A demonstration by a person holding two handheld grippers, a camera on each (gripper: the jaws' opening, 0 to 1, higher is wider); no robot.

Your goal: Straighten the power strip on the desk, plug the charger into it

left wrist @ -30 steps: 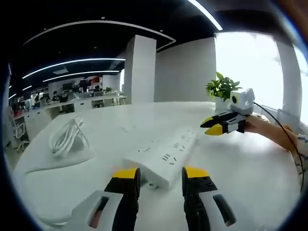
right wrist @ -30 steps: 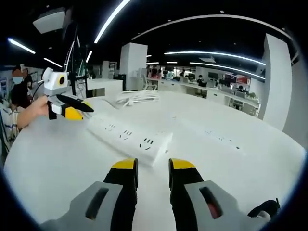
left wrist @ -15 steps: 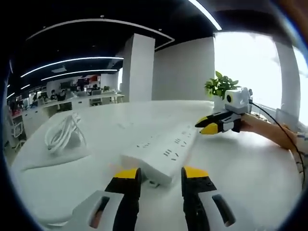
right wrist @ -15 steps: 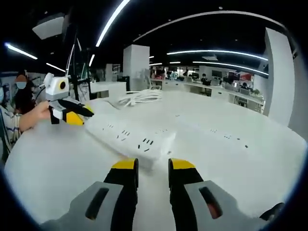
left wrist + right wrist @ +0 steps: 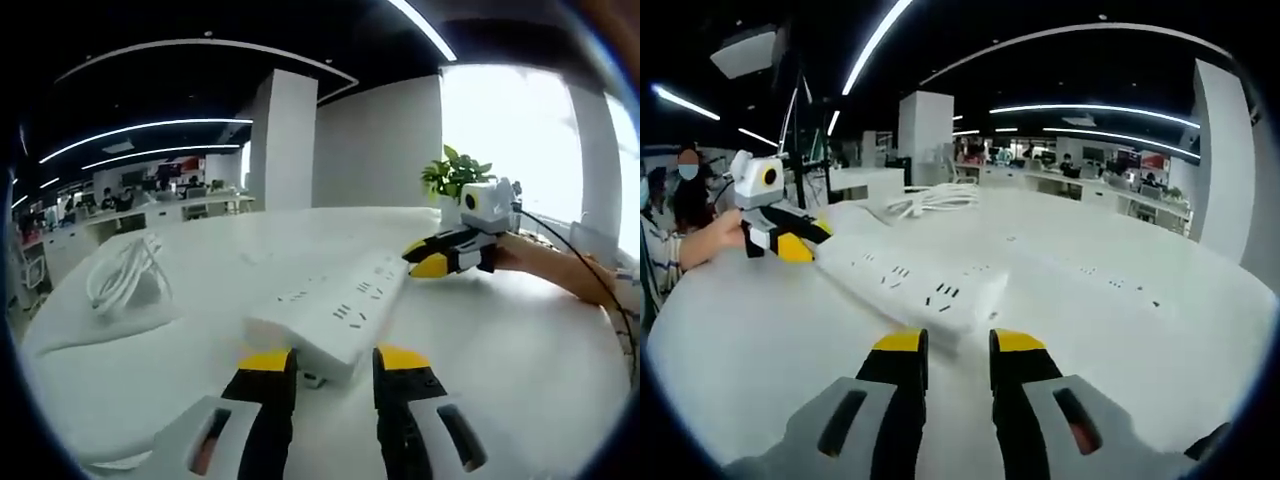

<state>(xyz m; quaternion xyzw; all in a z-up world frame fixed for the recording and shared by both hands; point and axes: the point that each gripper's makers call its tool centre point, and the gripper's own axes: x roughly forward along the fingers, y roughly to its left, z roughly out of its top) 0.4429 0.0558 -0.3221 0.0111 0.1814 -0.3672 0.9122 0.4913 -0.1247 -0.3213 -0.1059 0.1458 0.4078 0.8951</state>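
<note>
White desk (image 5: 520, 360) in an open office; power strip (image 5: 330, 315) lies mid-frame, one end just above each gripper; left gripper (image 5: 332, 362) and right gripper (image 5: 957, 345) jaws apart, empty.

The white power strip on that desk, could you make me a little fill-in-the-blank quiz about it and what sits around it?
1. The long white plastic power strip lies flat on the white ____.
2. The fingers of the left gripper have ____ tips.
3. In the left gripper view, a coiled white ____ lies left of the strip.
4. Behind the right gripper stands a small green ____.

Missing words: desk; yellow; cable; plant
</note>
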